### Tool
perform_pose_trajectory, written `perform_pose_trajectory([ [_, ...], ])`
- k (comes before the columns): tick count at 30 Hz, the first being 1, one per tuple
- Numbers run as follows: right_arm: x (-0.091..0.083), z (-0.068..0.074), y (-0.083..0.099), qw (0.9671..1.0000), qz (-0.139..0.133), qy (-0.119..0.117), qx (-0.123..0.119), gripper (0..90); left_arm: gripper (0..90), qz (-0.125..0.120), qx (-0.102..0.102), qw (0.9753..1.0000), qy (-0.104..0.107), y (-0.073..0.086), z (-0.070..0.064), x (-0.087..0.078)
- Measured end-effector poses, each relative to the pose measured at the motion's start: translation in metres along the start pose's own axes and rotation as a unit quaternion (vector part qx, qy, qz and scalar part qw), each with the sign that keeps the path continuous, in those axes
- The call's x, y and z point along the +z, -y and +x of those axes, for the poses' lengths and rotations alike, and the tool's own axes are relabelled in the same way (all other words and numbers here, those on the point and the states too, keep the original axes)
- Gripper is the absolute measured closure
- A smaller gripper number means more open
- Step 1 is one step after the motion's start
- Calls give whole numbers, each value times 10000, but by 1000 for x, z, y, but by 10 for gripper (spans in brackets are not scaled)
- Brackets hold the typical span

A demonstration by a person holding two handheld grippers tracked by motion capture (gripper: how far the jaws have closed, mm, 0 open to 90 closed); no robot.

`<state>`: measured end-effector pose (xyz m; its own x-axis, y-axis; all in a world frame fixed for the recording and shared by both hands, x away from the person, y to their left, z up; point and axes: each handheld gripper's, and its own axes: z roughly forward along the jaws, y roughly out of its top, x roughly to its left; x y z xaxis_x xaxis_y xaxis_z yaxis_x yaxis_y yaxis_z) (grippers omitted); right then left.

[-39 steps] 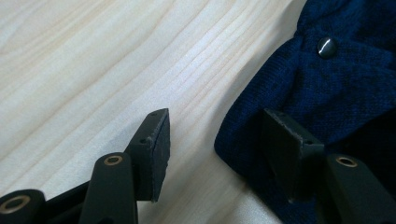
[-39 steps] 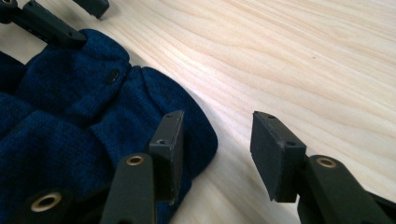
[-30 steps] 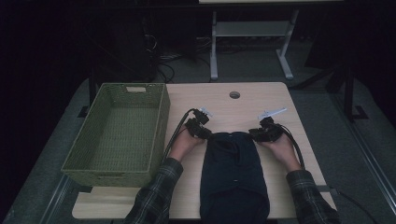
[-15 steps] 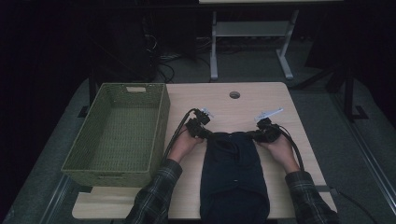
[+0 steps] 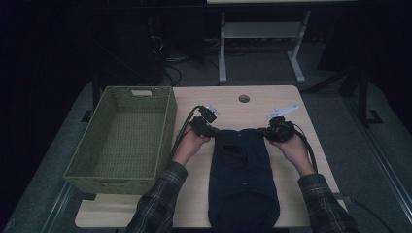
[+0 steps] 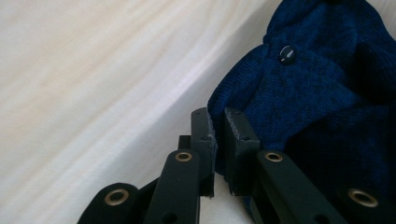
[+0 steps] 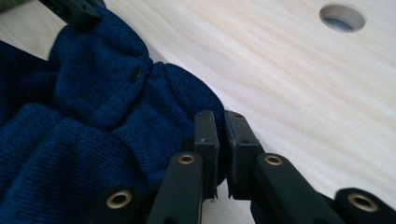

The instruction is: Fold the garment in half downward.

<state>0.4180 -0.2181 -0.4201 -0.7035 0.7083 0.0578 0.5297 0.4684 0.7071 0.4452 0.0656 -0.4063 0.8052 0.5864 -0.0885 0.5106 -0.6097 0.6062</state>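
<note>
Both grippers have drawn slightly inward and toward the person since a second ago, bunching the far edge of the dark blue knitted garment (image 5: 243, 170) between them. From the high view, the left gripper (image 5: 210, 130) and right gripper (image 5: 271, 132) sit at the garment's two far corners; the garment lies lengthwise on the pale wooden table (image 5: 228, 104), its near end hanging at the table's front edge, and the green woven rectangular basket (image 5: 124, 136) stands well left of the garment, overhanging the table's left side. Beyond the garment lies bare tabletop with a round cable hole (image 5: 244, 98), open room for a fold or a lift. In the left gripper view, the jaws are clenched on a corner of the garment beside a small dark button (image 6: 286, 53); the bite looks shallow, so I judge a slow, even pull is wise. In the right gripper view, the jaws are likewise clamped on the opposite knit corner, with the hole beyond the garment. Lifting both corners together at equal height should keep the fabric from slipping or twisting.
</note>
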Motion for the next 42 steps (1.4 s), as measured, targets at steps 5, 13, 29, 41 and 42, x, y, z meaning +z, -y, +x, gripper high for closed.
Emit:
perform_pose_trajectory([
  [5,-11,2,-14,9996,-203,135,-144,843,834,-148,132,9996,-194,-11,1,-16],
  [13,-26,3,-31,9981,-436,309,-312,843,834,-330,330,9979,-457,-29,-1,-36],
  [29,-50,3,-67,9922,-841,734,-546,842,834,-764,489,9923,-848,-49,-6,-70],
  [41,-52,30,-39,9912,-1030,581,-590,814,820,-929,629,9915,-662,-9,-28,-73],
  [42,-52,32,-35,9918,-1000,551,-582,813,820,-911,610,9919,-641,-7,-30,-73],
])
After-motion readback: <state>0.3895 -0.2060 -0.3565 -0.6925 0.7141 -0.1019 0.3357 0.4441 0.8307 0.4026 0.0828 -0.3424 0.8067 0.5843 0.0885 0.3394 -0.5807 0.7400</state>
